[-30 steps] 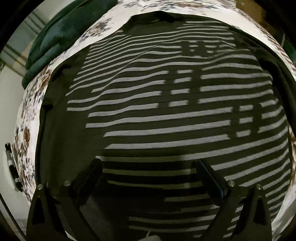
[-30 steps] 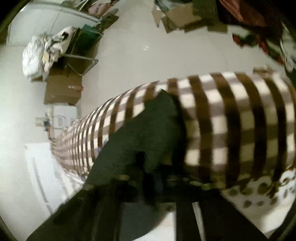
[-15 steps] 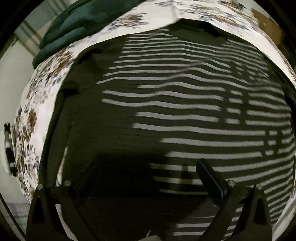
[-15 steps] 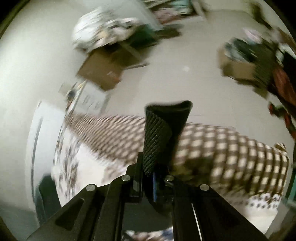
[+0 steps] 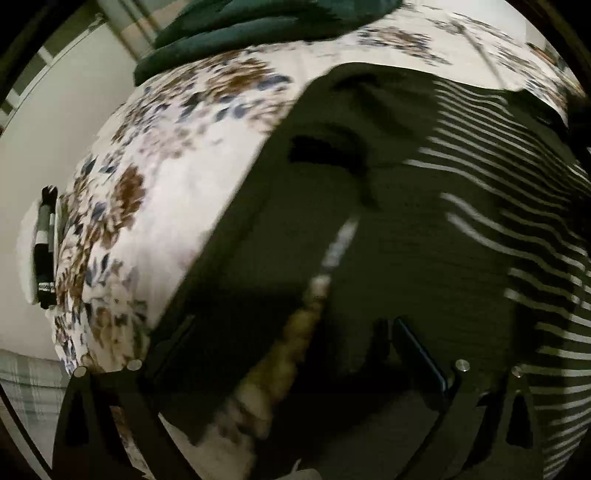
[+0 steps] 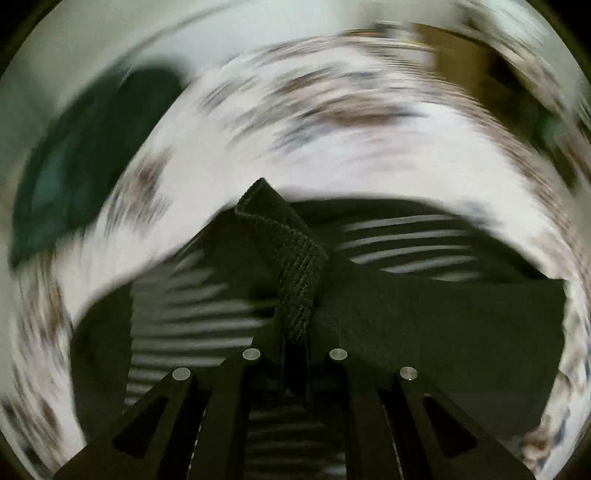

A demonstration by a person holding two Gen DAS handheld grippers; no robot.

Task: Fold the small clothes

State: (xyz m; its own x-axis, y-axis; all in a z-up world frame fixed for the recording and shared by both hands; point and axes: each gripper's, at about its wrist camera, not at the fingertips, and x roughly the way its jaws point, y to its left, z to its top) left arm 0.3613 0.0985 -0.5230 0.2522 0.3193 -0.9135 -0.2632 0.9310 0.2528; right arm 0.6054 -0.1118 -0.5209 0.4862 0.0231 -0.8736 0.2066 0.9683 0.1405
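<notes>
Right gripper pinches striped sweater's ribbed knit cuff.

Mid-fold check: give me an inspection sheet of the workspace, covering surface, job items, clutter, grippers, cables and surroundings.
Surface: floral bedsheet, white with brown and blue flowers.
Job's things: dark striped garment spread on the sheet; its dark knit edge is pinched up.
Clutter: dark green fabric piled at the far edge of the sheet; a black and white object beside the bed, too blurred to identify.
Grippers: right gripper shut on the knit edge; left gripper open above the garment, holding nothing.
Cables: nothing seen.
Surroundings: pale floor beside the bed; the right view is heavily motion-blurred.
</notes>
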